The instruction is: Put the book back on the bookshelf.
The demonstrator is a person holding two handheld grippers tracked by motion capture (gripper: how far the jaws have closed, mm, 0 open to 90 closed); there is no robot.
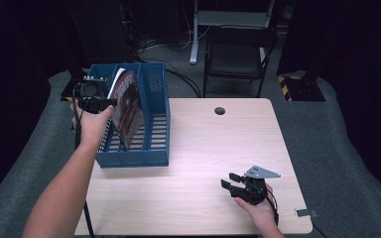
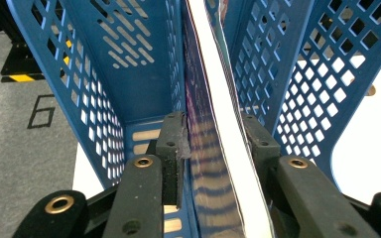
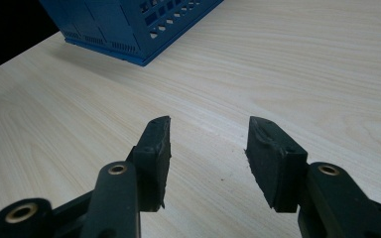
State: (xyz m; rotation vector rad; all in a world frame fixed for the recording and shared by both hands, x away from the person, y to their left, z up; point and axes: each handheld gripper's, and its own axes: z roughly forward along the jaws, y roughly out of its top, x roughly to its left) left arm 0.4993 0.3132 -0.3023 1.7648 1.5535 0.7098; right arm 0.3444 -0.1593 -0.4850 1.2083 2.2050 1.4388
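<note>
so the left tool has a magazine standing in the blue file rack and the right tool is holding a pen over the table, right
Not quite. The right tool holds nothing: in the right gripper view its jaws stand open with bare table between them. The rest stands: the left tool has the magazine between its jaws, standing in the blue file rack.

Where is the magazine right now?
The magazine stands leaning inside the blue file rack at the table's far left in the high view, between the left gripper's jaws.
</note>
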